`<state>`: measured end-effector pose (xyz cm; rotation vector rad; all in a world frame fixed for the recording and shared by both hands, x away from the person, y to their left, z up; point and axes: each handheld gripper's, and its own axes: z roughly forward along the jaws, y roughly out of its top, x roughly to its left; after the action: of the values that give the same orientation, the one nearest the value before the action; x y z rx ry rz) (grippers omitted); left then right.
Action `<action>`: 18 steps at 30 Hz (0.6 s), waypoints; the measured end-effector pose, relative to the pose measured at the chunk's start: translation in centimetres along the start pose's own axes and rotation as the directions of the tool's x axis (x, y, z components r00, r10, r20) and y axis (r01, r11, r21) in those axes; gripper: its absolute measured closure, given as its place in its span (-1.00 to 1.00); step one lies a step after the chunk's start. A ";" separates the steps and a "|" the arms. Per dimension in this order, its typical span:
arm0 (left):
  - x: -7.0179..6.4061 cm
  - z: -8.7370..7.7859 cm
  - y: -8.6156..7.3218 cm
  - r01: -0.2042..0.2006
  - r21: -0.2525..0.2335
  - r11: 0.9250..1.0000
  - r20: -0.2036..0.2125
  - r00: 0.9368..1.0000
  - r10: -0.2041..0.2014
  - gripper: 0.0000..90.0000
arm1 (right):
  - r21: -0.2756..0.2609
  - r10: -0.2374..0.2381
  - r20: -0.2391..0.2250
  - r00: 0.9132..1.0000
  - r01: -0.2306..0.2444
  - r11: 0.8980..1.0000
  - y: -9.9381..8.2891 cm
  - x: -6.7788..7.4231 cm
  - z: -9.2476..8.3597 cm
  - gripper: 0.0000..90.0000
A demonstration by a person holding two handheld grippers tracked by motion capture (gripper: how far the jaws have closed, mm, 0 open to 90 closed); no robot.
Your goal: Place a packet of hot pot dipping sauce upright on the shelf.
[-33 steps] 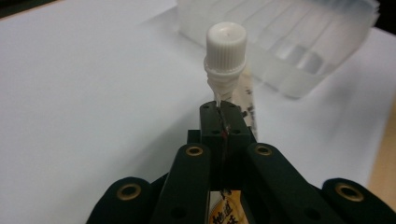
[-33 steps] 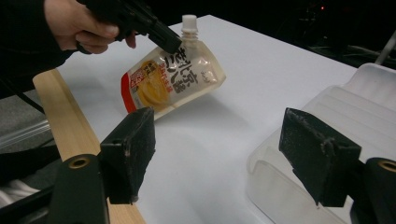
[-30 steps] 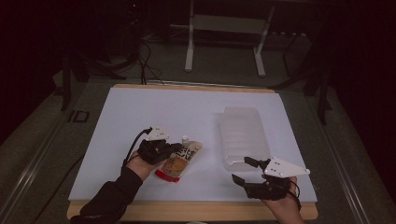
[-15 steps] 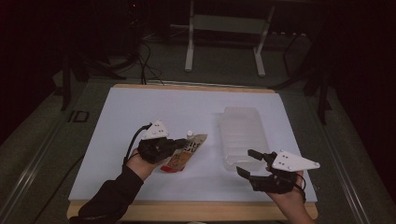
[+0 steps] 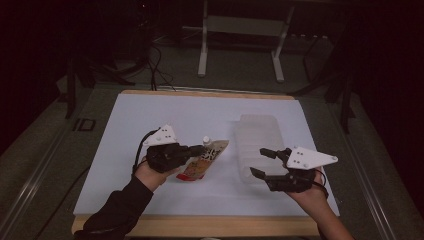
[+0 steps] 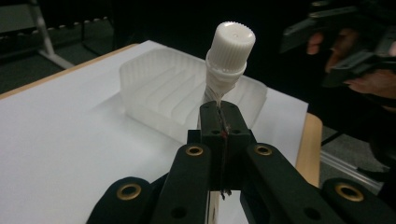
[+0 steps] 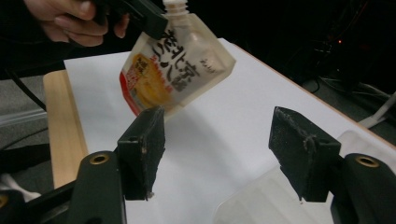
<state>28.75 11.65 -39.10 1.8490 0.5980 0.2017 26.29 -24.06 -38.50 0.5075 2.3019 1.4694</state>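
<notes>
A spouted drink pouch (image 5: pixel 206 159) with a white screw cap (image 6: pixel 230 43) and printed red and yellow label (image 7: pixel 173 74) hangs lifted off the white table. My left gripper (image 5: pixel 196 149) is shut on the pouch's top edge just below the cap (image 6: pixel 219 122). My right gripper (image 5: pixel 260 162) stands open at the right, its jaws wide apart (image 7: pixel 219 149) with nothing between them, apart from the pouch. A clear ribbed plastic tray (image 5: pixel 260 142) lies between the two grippers, nearer the right one.
The white sheet (image 5: pixel 150 125) covers a wooden board whose edge (image 5: pixel 200 225) runs along the front. A metal stand (image 5: pixel 240 30) and cables (image 5: pixel 150 55) sit on the dark floor behind the table.
The left gripper has lifted the pouch and carried it right, toward the tray. The right gripper has moved right and opened its jaws wider.
</notes>
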 end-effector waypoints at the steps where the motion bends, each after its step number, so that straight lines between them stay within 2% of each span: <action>1: 0.0 -0.1 0.1 -0.005 -0.003 1.000 0.007 1.000 0.005 1.00 | 0.005 0.003 -0.017 1.000 -0.003 1.000 0.2 -0.2 0.1 -0.20; 4: -0.2 -0.3 0.3 -0.013 -0.010 1.000 0.033 0.999 0.014 1.00 | 0.011 -0.001 -0.064 0.998 0.002 1.000 0.8 -0.8 0.5 -0.20; 7: -0.5 -0.4 0.5 -0.024 -0.009 1.000 0.050 0.998 0.025 1.00 | 0.020 -0.022 -0.089 0.996 0.024 1.000 1.4 -1.2 0.9 -0.22; 9: -0.7 -0.3 0.5 -0.030 -0.007 1.000 0.060 0.998 0.030 1.00 | 0.020 -0.030 -0.089 0.996 0.032 0.999 1.7 -1.3 1.1 -0.25; 10: -0.8 -0.3 0.6 -0.035 -0.005 0.999 0.063 0.997 0.035 1.00 | 0.021 -0.035 -0.112 0.993 0.038 0.999 2.0 -1.4 1.4 -0.26; 12: -1.0 -0.2 0.6 -0.044 -0.001 0.999 0.078 0.996 0.044 1.00 | 0.022 -0.046 -0.129 0.991 0.049 0.999 2.4 -1.5 1.7 -0.30; 18: -1.3 0.2 0.5 -0.046 0.007 0.999 0.121 0.992 0.045 1.00 | 0.067 -0.027 -0.220 0.975 0.043 0.997 3.1 -2.1 3.6 -0.29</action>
<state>27.83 10.72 -38.49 1.8708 0.4741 0.1157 30.21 -21.07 -36.86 0.3363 2.5266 1.4968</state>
